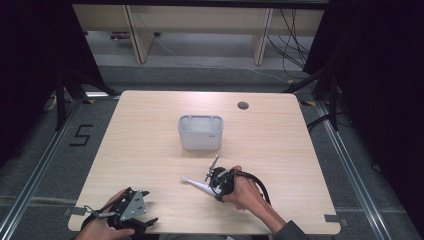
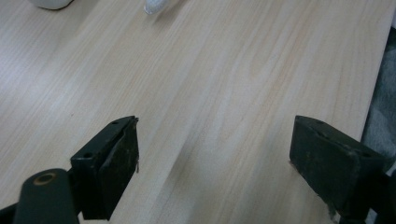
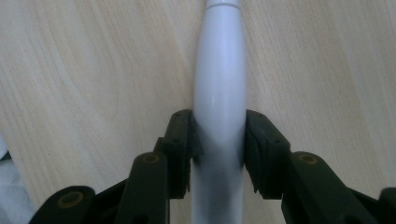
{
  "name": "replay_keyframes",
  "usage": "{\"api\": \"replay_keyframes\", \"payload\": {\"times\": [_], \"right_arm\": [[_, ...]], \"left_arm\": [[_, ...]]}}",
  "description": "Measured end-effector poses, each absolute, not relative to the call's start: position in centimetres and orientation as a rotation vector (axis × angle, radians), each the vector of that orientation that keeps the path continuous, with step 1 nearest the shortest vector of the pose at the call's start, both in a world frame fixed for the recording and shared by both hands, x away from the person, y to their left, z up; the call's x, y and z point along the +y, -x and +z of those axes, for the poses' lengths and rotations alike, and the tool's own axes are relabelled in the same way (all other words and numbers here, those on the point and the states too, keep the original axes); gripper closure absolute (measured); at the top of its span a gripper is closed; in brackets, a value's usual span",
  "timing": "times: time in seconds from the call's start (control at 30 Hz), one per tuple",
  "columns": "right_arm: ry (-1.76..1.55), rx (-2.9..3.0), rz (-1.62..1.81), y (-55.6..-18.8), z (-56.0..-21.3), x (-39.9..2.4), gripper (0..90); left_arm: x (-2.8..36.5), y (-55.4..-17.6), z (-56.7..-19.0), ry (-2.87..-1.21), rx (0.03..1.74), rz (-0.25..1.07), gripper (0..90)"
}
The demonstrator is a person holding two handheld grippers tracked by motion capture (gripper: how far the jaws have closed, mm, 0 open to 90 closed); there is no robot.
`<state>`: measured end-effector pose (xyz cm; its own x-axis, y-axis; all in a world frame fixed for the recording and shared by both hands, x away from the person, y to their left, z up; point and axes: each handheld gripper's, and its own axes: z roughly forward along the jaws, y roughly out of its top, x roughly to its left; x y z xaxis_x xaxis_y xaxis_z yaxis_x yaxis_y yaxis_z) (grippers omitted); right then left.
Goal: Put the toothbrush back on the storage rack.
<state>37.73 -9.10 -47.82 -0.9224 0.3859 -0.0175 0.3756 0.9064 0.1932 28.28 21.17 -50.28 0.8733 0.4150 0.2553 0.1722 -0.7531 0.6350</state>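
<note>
- Clamped on the thick handle of a white electric toothbrush (image 3: pixel 219 107) by the right gripper (image 3: pixel 218 149), one black jaw pressed against each side, probably to keep the smooth rounded body from rolling or slipping.
- Lay low over the wooden table (image 1: pixel 150 150) near its front edge, slim head end pointing left in the high view (image 1: pixel 192 183); whether resting on the wood or just lifted off it, cannot tell.
- Stood well beyond the toothbrush, near the table's middle: a pale grey plastic bin (image 1: pixel 200 132), rectangular with rounded corners and a divided rim, open at the top; judged the likely place for the brush.
- Held idle at the front left corner, well apart from both: the left gripper (image 1: pixel 131 214), jaws spread wide with only bare wood between them (image 2: pixel 212 154), seemingly kept out of the way.
- Glossy, tapering and seamed by a thin ring toward the neck, hence a slippery thing best gripped at its widest part.
- Light grain, matte finish, small round cable hole (image 1: pixel 243 105) at the far side.
</note>
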Motion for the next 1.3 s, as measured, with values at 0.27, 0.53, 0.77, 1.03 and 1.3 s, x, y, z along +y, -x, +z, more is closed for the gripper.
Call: {"api": "replay_keyframes", "payload": {"times": [0.27, 0.53, 0.77, 1.03, 1.3], "right_arm": [[-0.545, 3.052, 0.173, -38.4, -47.7, -8.0, 64.2], [-0.465, 3.062, 0.121, -38.8, -47.7, -7.4, 65.9], [-0.45, 3.069, 0.054, -38.7, -47.7, -6.9, 66.3], [-0.469, 3.08, 0.003, -38.5, -47.7, -6.5, 66.5], [-0.386, 3.065, 0.026, -38.6, -47.8, -6.5, 66.6]], "left_arm": [[21.1, -28.3, -50.2, -2.413, 0.417, 0.512, 15.4], [21.2, -28.3, -50.3, -2.415, 0.418, 0.512, 15.4], [21.1, -28.3, -50.3, -2.414, 0.417, 0.509, 15.4], [21.2, -28.3, -50.2, -2.425, 0.41, 0.49, 15.4], [21.1, -28.3, -50.2, -2.421, 0.415, 0.514, 15.4]]}}
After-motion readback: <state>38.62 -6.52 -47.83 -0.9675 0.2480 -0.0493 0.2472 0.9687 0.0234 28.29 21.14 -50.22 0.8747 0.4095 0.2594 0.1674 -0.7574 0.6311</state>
